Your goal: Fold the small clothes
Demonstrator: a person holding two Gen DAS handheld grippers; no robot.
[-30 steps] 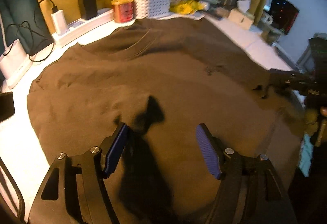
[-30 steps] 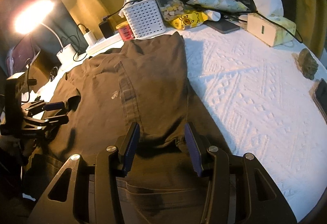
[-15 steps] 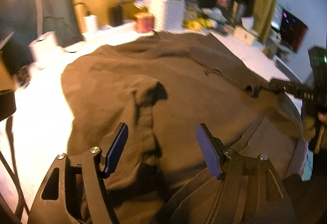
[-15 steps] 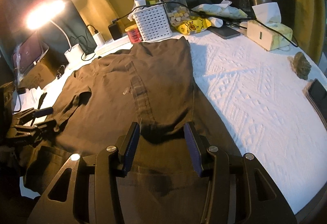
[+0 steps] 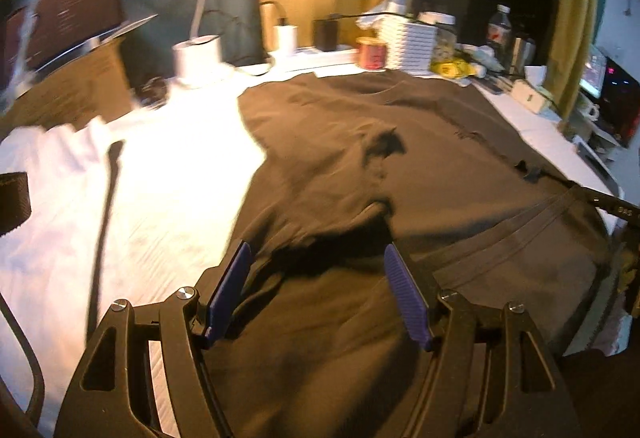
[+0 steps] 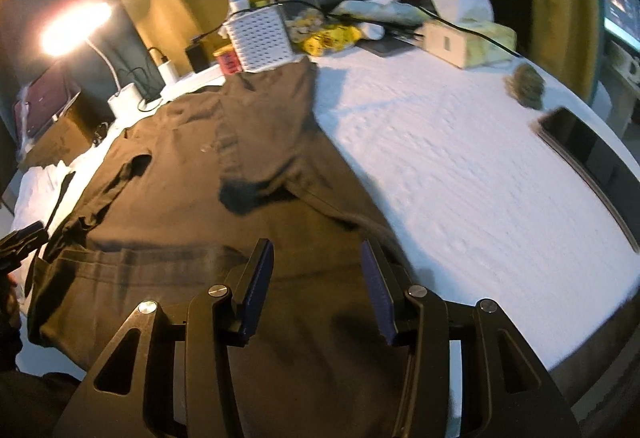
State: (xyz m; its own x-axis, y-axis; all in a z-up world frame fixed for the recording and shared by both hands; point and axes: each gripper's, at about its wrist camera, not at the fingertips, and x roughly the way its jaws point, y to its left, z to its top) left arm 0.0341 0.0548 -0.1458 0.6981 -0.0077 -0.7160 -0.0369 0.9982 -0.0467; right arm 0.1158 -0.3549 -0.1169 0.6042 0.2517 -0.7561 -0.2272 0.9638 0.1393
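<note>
A dark brown T-shirt [image 5: 420, 166] lies spread on the white table cover [image 6: 460, 178], its hem toward me. Its right side is folded inward as a flap [image 6: 264, 142], and the left sleeve [image 6: 128, 170] is tucked in too. My left gripper [image 5: 316, 258] hovers open over the shirt's lower left part, close to its left edge, with nothing between the blue pads. My right gripper [image 6: 316, 254] stands open above the lower right part near the hem, with only flat cloth under it. Each gripper shows at the edge of the other's view: the right gripper [image 5: 616, 206], the left gripper [image 6: 20, 242].
Along the far edge stand a white perforated basket [image 6: 260, 38], a red can [image 6: 228, 62], chargers, a jar, a tissue box [image 6: 468, 38] and a lit lamp [image 6: 76, 26]. A dark phone [image 6: 580, 142] lies at the right. A white cloth [image 5: 60, 150] and black strap [image 5: 104, 218] lie left.
My left gripper has swung from over the shirt's middle toward its left edge, rolling as it went. My right gripper has drawn back from the folded flap toward the hem. Both stay open.
</note>
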